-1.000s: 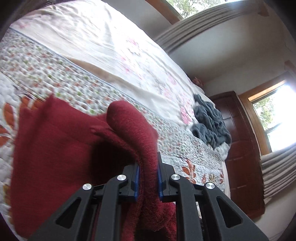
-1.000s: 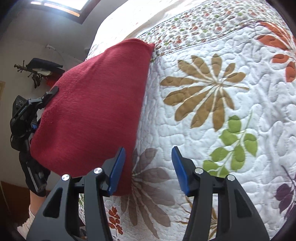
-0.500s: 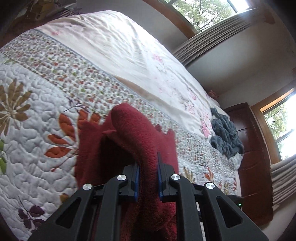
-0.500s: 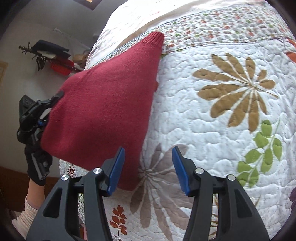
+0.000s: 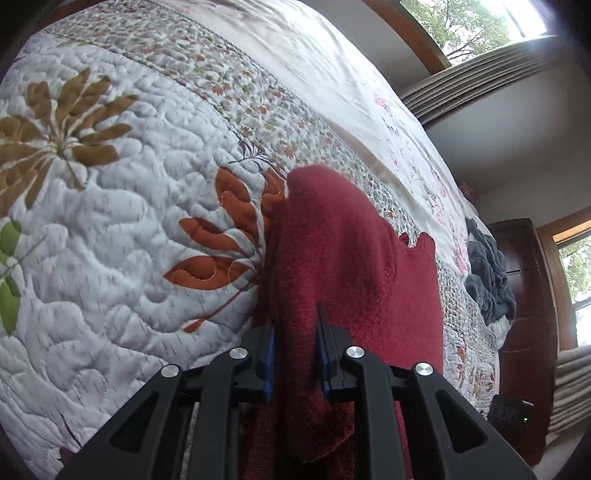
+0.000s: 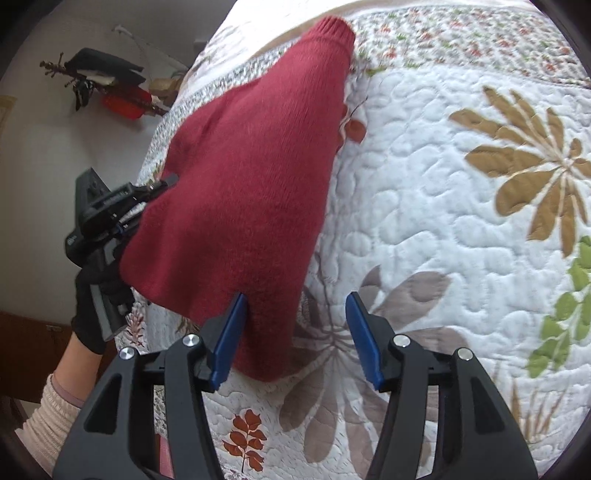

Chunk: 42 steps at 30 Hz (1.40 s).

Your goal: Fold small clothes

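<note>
Your left tool is clamped on the red sweater, lifting it off the quilt. Your right tool hangs spread apart beside its lower corner.

Home bedroom, bed with floral quilt, curtained windows, dark wooden dresser

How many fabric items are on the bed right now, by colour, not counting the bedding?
Red: 1, the red knit garment, pinched in the left claw
Grey: 1, the crumpled grey garment at the far end of the bed
Total: 2
</note>
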Each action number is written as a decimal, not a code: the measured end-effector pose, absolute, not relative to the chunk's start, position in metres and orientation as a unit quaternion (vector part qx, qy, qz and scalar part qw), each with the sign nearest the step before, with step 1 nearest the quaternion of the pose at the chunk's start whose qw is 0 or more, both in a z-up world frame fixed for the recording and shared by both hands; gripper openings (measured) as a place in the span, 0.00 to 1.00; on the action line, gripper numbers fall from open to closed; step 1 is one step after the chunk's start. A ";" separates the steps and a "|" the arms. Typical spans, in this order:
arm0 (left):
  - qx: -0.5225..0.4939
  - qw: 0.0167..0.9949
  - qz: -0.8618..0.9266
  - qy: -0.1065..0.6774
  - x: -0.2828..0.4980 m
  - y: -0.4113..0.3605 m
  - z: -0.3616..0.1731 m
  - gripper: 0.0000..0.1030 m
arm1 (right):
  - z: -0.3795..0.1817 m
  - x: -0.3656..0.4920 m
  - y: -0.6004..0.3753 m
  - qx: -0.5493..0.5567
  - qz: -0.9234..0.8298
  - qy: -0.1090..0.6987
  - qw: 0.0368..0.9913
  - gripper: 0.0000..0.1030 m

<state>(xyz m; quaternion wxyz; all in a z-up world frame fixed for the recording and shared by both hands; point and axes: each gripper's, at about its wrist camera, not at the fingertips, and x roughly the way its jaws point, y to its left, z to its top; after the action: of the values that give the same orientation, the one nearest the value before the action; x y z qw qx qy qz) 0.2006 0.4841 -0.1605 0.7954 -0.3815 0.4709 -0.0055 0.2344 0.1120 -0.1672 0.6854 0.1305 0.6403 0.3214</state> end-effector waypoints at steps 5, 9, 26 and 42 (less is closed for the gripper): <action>-0.368 0.804 -0.012 0.467 0.179 0.486 -0.132 0.27 | -0.171 0.231 0.121 0.130 0.330 0.642 0.680 0.54; -0.336 0.819 -0.024 0.464 0.146 0.472 -0.104 0.38 | -0.167 0.227 0.123 0.125 0.332 0.639 0.682 0.56; -0.321 0.803 -0.033 0.501 0.111 0.451 -0.121 0.10 | -0.177 0.217 0.136 0.157 0.342 0.662 0.648 0.32; -0.324 0.793 -0.035 0.515 0.104 0.457 -0.163 0.15 | -0.195 0.210 0.128 0.145 0.335 0.670 0.647 0.26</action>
<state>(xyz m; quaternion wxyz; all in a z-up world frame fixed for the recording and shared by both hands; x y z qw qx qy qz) 0.1041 0.4575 -0.1629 0.7928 -0.3235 0.5153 -0.0351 0.2102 0.1284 -0.1954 0.6465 0.1454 0.6696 0.3354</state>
